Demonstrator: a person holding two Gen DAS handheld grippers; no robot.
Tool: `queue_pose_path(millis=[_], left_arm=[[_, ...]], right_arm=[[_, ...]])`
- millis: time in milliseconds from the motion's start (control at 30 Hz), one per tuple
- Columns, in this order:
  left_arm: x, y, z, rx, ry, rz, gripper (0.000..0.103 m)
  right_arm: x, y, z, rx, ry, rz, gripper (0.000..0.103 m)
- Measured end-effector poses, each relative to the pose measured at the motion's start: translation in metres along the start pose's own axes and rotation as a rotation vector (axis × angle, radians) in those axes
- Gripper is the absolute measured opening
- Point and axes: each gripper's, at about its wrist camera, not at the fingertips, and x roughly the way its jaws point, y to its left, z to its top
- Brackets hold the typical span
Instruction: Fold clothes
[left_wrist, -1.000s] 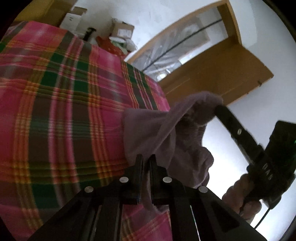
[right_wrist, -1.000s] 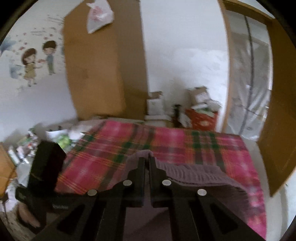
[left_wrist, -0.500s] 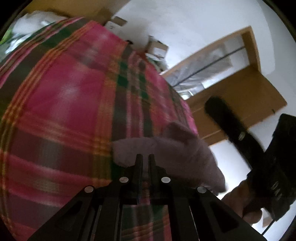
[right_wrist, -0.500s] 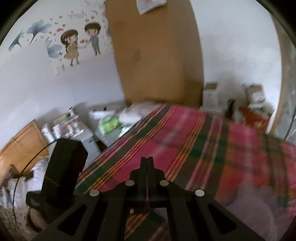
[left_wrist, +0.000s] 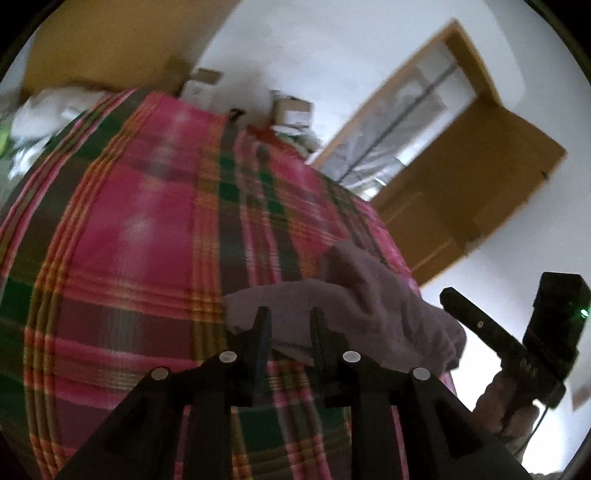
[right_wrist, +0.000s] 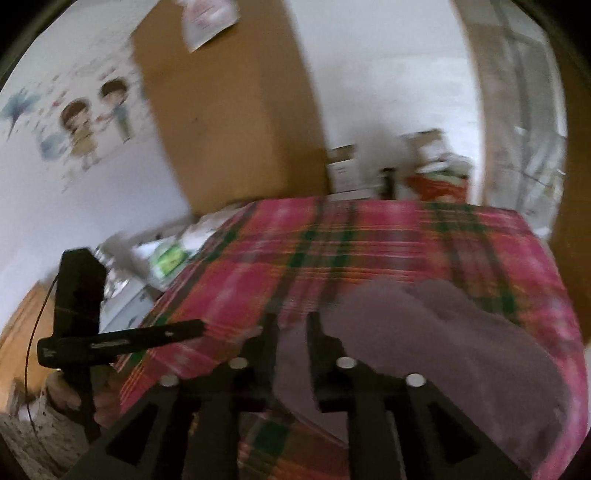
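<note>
In the left wrist view, the left claw (left_wrist: 287, 326) is standing open, its two fingers parted and gripping nothing, hovering just over the near edge of the mauve garment (left_wrist: 365, 306). That garment is lying crumpled on the plaid bedspread (left_wrist: 147, 240), close to the bed's right edge, and a wide stretch of bare bedspread is running away from it toward the far edge and the left side. Past the right edge, a hand (left_wrist: 506, 406) is holding the right claw (left_wrist: 452, 295) clear of the cloth. In the right wrist view, the right claw (right_wrist: 291, 330) is also sitting open with nothing between its fingers, over the garment's (right_wrist: 443, 350) left edge. The left claw (right_wrist: 195, 328) is showing at the bed's left edge, beside the bedspread (right_wrist: 369, 240).
</note>
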Motion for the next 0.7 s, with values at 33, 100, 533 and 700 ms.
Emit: queue_pose_path(millis=[33,100,533,700], left_arm=[[0.001,-0.007,-0.003,0.033,0.001,-0.005,0.029],[0.002,-0.020,-0.008,0.098,0.004,-0.014,0.029],[0.049,-0.109,-0.046,0.520,0.083,-0.067,0.029],[0.055,-0.125,-0.053,0.598,0.061,-0.058,0.029]], right_arm=[[-0.009,-0.011,-0.005,0.035,0.001,-0.024,0.039],[-0.024,-0.033,-0.018,0.107,0.011,-0.079,0.043],[-0.017,-0.119,-0.072,0.486,0.078,0.032,0.034],[-0.019,-0.107,-0.059,0.415,0.055,0.086,0.012]])
